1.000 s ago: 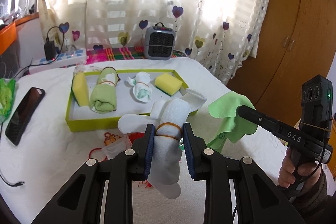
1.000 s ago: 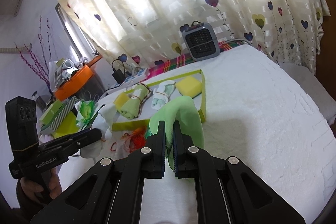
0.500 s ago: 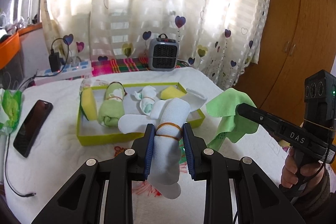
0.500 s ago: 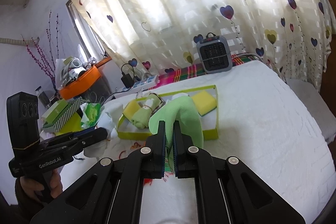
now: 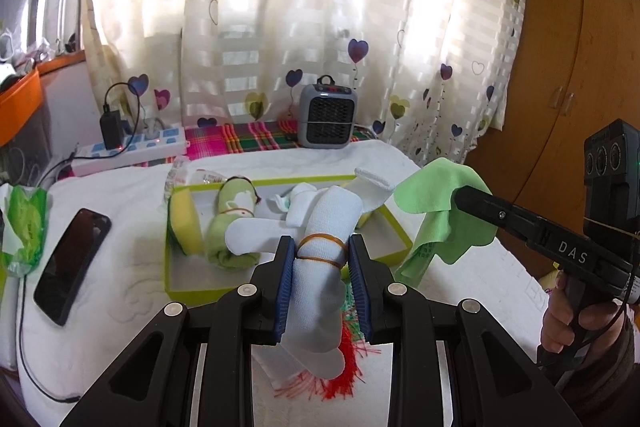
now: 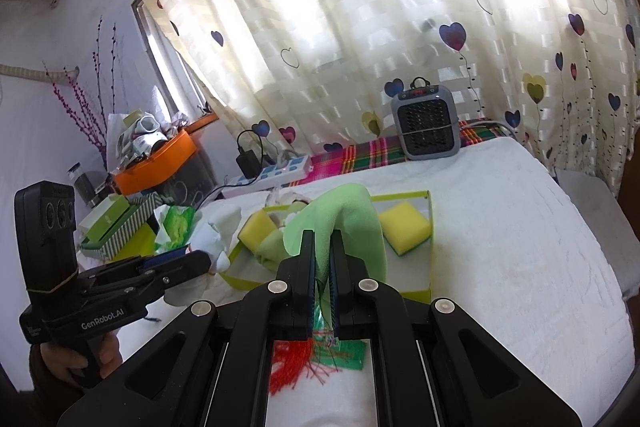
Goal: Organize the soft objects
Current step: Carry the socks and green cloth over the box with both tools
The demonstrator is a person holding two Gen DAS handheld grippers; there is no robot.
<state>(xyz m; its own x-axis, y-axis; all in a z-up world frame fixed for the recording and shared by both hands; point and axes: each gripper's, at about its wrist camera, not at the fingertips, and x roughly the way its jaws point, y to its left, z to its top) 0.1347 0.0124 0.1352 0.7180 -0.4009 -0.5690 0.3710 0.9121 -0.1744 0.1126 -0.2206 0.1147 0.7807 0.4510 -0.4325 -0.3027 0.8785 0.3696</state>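
Observation:
My left gripper (image 5: pixel 320 247) is shut on a white rolled cloth (image 5: pixel 326 227) bound with a rubber band, held above the near edge of a yellow-green tray (image 5: pixel 192 293). The tray holds a yellow sponge (image 5: pixel 184 223), a rolled green cloth (image 5: pixel 230 227) and a small white roll (image 5: pixel 298 197). My right gripper (image 6: pixel 322 247) is shut on a light green cloth (image 6: pixel 352 219), which hangs over the tray's near side (image 6: pixel 430 219); a second yellow sponge (image 6: pixel 404 225) lies there. The right gripper also shows in the left wrist view (image 5: pixel 460 197), holding the green cloth (image 5: pixel 440 211) to the right of the tray.
A black phone (image 5: pixel 72 259) and a green packet (image 5: pixel 24 227) lie left of the tray. A grey heater (image 5: pixel 328 117) and a power strip (image 5: pixel 132 149) stand at the back. Red threads (image 6: pixel 296 363) lie under the grippers. A wooden wardrobe (image 5: pixel 560 67) is at the right.
Both grippers have lifted and drawn back from the tray, each keeping hold of its cloth. The tray now looks smaller and farther off.

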